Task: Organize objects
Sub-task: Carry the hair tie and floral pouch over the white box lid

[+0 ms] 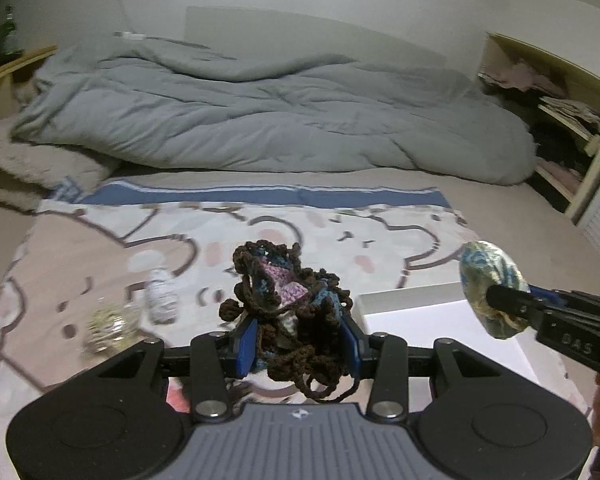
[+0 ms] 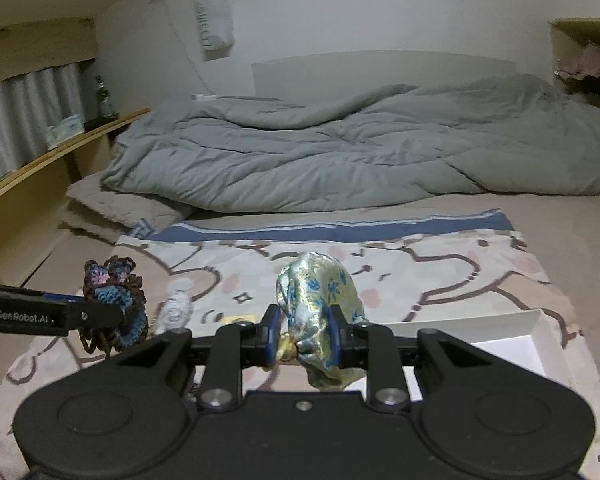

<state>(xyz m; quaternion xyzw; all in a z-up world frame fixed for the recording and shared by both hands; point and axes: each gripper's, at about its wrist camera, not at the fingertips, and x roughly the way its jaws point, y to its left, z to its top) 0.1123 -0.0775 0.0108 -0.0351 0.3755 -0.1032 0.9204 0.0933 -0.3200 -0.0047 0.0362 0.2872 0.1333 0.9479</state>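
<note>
The left gripper [image 1: 298, 340] pinches a crocheted scrunchie [image 1: 288, 300] of brown, blue and pink yarn between its blue pads, holding it above the cartoon-print blanket [image 1: 100, 248]. The right gripper [image 2: 304, 338] is clamped on a satin scrunchie [image 2: 320, 308] with a gold and blue floral print, lifted just beside the near-left corner of the white box [image 2: 536, 332] that lies on the blanket. Left of the box, a white scrunchie [image 1: 162, 294] and a pale yellowish scrunchie [image 1: 108, 326] rest on the blanket. Beyond the blanket's blue-striped edge lies a rumpled grey duvet [image 1: 260, 120].
</note>
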